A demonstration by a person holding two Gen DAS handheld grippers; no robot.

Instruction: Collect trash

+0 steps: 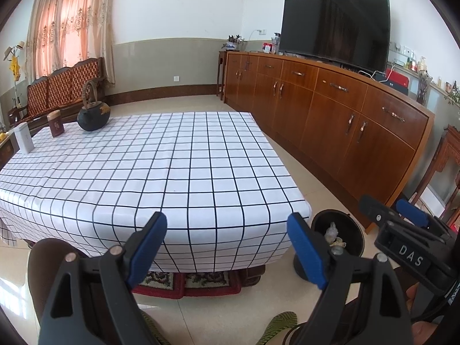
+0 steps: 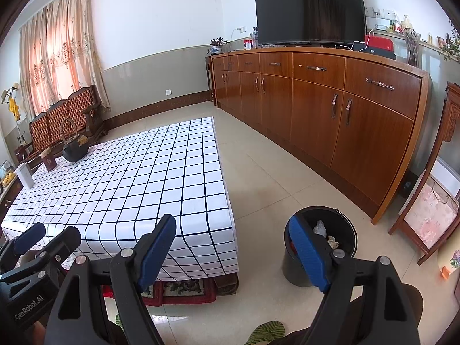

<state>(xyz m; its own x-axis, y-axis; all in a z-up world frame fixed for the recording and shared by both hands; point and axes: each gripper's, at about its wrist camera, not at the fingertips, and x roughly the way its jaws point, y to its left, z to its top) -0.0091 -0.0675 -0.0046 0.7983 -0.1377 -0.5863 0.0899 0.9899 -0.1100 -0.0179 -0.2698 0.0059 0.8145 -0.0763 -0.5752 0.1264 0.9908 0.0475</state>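
My left claw (image 1: pixel 227 244): fingers apart, empty. My right claw (image 2: pixel 233 247): fingers apart, empty. Trash bin (image 2: pixel 345 221): black, on the floor beside the surface's (image 1: pixel 172 158) near corner, crumpled trash (image 2: pixel 320 227) inside. Surface: checked cloth; kettle (image 1: pixel 93 116), brown tin (image 1: pixel 56 123), white box (image 1: pixel 23 138) at far left.

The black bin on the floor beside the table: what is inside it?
Inside the black bin lie crumpled pieces of trash, pale and clear, and something red near its left wall. The right gripper's blue finger covers part of the opening, and the bottom is hidden.
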